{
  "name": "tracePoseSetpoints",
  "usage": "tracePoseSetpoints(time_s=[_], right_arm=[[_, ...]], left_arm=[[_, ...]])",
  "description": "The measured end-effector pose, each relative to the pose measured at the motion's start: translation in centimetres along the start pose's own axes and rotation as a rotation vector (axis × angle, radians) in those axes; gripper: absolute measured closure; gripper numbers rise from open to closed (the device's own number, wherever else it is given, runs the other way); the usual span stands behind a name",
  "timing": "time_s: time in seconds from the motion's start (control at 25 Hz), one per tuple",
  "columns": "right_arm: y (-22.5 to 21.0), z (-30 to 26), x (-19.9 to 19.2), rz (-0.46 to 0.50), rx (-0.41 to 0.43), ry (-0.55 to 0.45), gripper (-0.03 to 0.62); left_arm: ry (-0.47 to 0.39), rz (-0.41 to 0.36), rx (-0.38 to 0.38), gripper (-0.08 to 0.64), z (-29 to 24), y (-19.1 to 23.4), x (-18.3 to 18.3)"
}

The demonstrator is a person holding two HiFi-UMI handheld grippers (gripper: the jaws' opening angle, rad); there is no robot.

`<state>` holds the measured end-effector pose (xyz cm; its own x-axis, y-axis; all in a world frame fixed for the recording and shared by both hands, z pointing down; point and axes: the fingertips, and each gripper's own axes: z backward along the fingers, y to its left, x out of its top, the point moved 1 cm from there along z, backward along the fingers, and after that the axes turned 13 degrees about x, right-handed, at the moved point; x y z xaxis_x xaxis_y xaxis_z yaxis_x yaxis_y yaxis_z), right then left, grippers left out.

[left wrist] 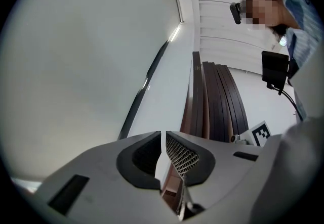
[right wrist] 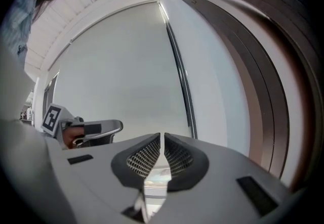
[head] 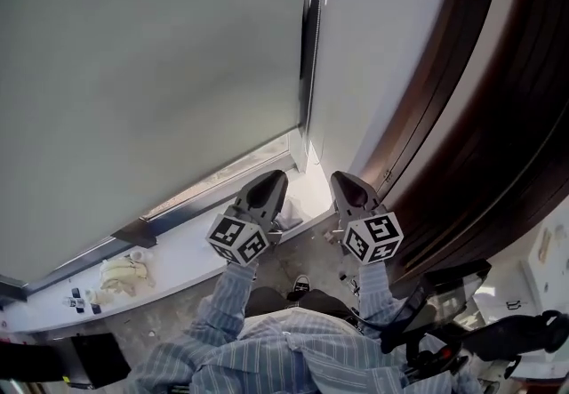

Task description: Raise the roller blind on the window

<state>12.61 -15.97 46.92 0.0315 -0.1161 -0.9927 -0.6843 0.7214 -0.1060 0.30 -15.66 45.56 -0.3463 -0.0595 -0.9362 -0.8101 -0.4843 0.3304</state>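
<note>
At the far left, a white window sill (head: 191, 245) carries a crumpled cloth (head: 124, 275) and a few small items too small to make out. Above it the roller blind (head: 151, 72) hangs fully lowered, a pale sheet covering the pane, with its bottom rail just above the sill. The left tool (head: 269, 188) is held low over the sill's right end, clenched with nothing between its pads. Up and ahead of it, the dark window frame (head: 308, 28) runs vertically along the blind's right edge. Just beside that frame hangs what looks like a thin bead chain (right wrist: 186, 91), its long axis upright. That chain is probably what the coming move turns on. It lies above and beyond both tools, roughly between them. The right tool (head: 348, 189), also clenched and empty, seems a little nearer, since in the right gripper view the chain stands just right of its jaw line. Nothing blocks the way up, though the chain sits close against the frame and the white wall (head: 373, 45), leaving little room for the jaws. Further right, dark brown panelling (head: 480, 116) curves away, well clear of the chain.
</note>
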Motion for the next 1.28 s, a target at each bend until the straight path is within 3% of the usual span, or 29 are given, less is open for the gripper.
tracePoseSetpoints(time_s=[0.2,0.4,0.76,1.12,1.2,1.28], right_arm=[[-2.0,-0.8,-0.7,-0.033,0.007,0.013,0.584],[-3.2,-1.4,-0.9,-0.048,-0.014,0.018,0.584],[-3.8,-3.5,-0.1,-0.052,-0.065,0.012,0.584],[-4.5,-3.9,-0.4,-0.058,-0.119,0.036,0.584],[-4.6,-3.8,-0.2,-0.061,-0.126,0.033,0.584],[-4.6,-3.7,-0.1,-0.061,-0.132,0.029,0.584]], left_arm=[[-0.012,-0.034,-0.063,0.543,-6.6,-0.2,2.1],[-0.019,-0.054,-0.144,0.449,-13.8,-0.7,5.0],[0.043,-0.170,-0.161,0.448,-24.7,0.7,6.4],[-0.005,-0.173,-0.233,0.458,-28.1,-0.7,7.2],[-0.008,-0.174,-0.245,0.528,-28.4,-0.7,7.1],[-0.012,-0.187,-0.260,0.541,-28.2,-0.7,7.0]])
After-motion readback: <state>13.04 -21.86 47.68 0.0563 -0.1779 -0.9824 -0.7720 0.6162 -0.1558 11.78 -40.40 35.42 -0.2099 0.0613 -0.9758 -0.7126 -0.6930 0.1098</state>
